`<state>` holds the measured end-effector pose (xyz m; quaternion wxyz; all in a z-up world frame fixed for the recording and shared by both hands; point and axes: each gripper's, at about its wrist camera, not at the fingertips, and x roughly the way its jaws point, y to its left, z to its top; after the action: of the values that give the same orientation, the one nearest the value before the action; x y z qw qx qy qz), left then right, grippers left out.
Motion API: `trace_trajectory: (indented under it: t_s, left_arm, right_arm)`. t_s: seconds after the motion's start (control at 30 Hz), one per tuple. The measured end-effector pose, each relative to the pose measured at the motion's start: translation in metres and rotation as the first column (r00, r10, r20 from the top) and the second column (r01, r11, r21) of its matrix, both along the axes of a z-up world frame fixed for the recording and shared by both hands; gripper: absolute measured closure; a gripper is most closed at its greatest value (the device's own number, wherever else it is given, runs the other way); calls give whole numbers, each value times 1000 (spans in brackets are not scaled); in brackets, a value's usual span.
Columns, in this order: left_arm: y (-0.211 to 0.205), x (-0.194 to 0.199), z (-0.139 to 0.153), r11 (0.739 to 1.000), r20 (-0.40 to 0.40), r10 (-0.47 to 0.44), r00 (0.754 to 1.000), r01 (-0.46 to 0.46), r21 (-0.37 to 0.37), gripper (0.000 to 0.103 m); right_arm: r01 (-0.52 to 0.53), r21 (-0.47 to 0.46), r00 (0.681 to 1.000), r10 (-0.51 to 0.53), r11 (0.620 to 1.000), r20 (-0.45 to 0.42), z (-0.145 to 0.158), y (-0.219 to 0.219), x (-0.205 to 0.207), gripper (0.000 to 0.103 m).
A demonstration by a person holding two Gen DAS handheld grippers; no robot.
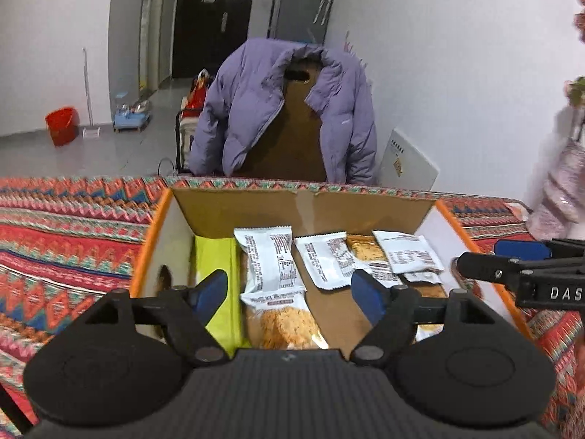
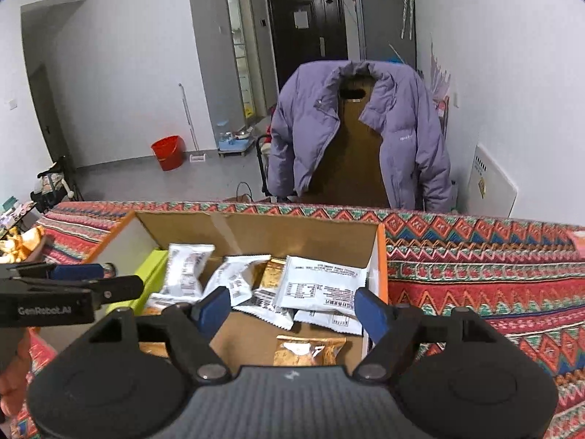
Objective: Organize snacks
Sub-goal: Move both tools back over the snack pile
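A bench draped in a red, orange and teal zigzag-patterned woven cloth (image 1: 65, 226) fills the lower half of both views, and on it sits an open brown cardboard box with orange-edged white side walls (image 1: 303, 205), centre frame. Inside the box lie the snacks: white printed snack packets (image 1: 268, 259) standing and leaning toward the back, a yellow-green flat carton (image 1: 219, 256) against the left wall, and clear bags of golden-brown crisps (image 1: 283, 323) on the box floor nearest the cameras. The left tongs (image 1: 289, 292) hang over the box with blue-padded fingers spread, nothing pressed between them; the right tongs (image 2: 292, 309) are likewise spread and empty above the box's right portion, and each shows at the other view's edge. Beyond the bench, upper centre, a lilac puffer jacket (image 2: 365, 131) is draped over a brown chair back (image 2: 351, 161). The room has white walls, a grey tiled floor and a dark door (image 2: 310, 25) at the top centre. A red plastic bucket (image 2: 168, 152) stands on the floor at left, with what may be a mop handle beside it, though blur makes that uncertain. A white flat panel (image 2: 490, 179) leans against the right wall.
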<state>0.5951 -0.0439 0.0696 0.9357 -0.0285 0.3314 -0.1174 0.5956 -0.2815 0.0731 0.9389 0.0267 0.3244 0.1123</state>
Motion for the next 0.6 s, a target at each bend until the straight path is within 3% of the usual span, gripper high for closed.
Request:
trace_trajectory:
  t_s: [0.17,0.33,0.6]
  left_arm:
    - [22,-73,34,1000,97,-26,995,24,18,23]
    - [47,-162,57,999,216,27,976,-32,20,21]
    - [74,-295,50,999,267,31,963,-23,-34,17]
  right_arm:
    - [-46,-32,997,48,998,64,27,1,-68,22]
    - [-105,-35,988,108,994,112,42,6,-146,19]
    - [-194,-34,956,196,981,217,50,20,-284,14]
